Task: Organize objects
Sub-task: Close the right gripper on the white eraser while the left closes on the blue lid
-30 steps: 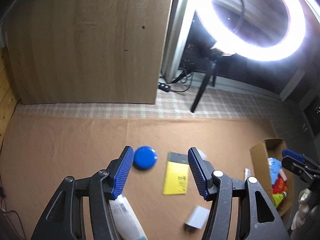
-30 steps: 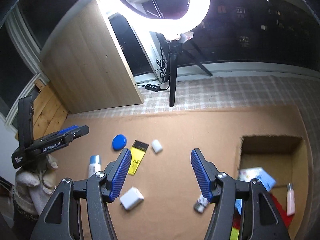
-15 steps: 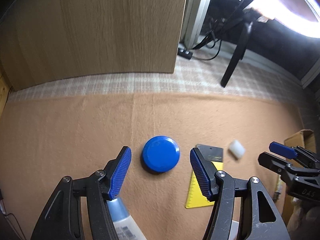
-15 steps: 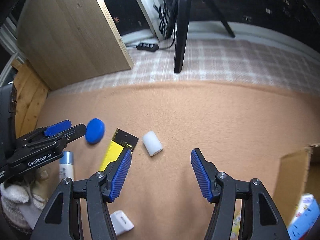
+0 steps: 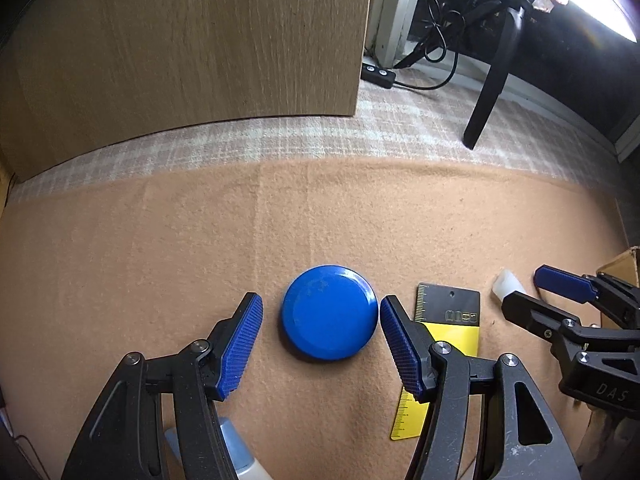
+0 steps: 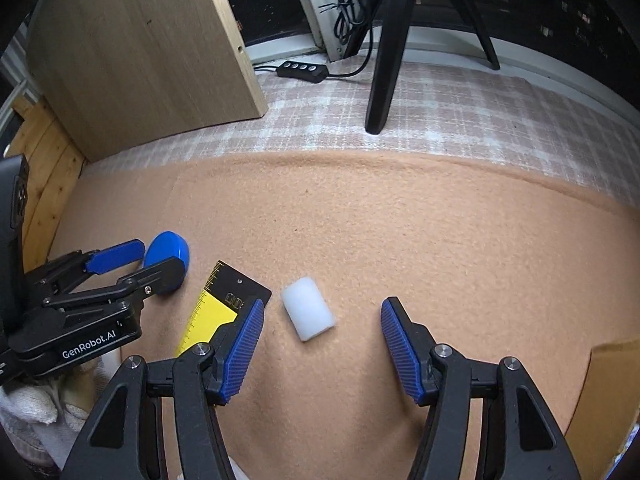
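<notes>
Two tools poised over their targets on the tan blanket.
Left tool (image 5: 320, 344), jaws wide, brackets the blue disc (image 5: 329, 313) at 12 o'clock; right tool (image 6: 322, 350), equally wide, faces the white block (image 6: 307, 313) at 11 o'clock, its long axis slanted across the gap.

glossy plastic blue disc (image 5: 329, 313); fuzzy matt tan cloth (image 5: 360, 216); matt wood-grain board (image 5: 192, 40).
</notes>
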Available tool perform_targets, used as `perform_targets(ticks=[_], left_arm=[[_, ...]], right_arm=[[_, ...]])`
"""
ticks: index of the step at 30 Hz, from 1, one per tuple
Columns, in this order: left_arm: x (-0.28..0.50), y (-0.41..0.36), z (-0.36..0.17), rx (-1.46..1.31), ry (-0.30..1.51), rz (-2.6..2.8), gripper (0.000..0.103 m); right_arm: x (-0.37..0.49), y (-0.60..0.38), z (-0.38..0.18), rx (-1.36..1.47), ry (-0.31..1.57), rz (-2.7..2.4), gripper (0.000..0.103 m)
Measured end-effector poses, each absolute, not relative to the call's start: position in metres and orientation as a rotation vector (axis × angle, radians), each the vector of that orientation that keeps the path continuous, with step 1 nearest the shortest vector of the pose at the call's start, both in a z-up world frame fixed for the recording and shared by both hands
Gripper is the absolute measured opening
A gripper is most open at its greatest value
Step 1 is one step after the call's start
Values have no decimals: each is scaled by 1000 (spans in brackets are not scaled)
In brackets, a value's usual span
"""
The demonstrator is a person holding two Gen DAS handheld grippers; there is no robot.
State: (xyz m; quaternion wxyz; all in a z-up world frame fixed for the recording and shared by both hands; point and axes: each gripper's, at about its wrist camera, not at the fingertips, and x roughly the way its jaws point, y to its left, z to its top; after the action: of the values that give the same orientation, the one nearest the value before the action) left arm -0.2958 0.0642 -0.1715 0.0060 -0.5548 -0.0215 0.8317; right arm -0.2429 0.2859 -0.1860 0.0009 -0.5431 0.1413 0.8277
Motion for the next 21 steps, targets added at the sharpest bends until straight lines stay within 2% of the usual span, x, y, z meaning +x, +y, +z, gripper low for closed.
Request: perform_targets(ticks=[4, 6, 8, 14, 18, 21], left_arm=[[-299, 63, -174, -1743, -74, 2605, 64], [-299, 65, -176, -1743, -60, 2605, 61], [-299, 67, -178, -1747, -49, 2596, 54], [-299, 68, -177, -1732, -30, 2603, 54], [-297, 68, -176, -1726, -22, 2608, 54], [-295, 66, -175, -1731, -35, 2607, 54]], right_arm=[[-246, 281, -187, -1705, 384, 2606, 47], [-246, 279, -186, -1707, 356, 2607, 44], [-246, 278, -187, -1710, 324, 2604, 39], [-246, 275, -187, -1717, 252, 2610, 33], [-243, 270, -187, -1718, 204, 2623, 20], [-239, 270, -185, -1703, 219, 2627, 16]])
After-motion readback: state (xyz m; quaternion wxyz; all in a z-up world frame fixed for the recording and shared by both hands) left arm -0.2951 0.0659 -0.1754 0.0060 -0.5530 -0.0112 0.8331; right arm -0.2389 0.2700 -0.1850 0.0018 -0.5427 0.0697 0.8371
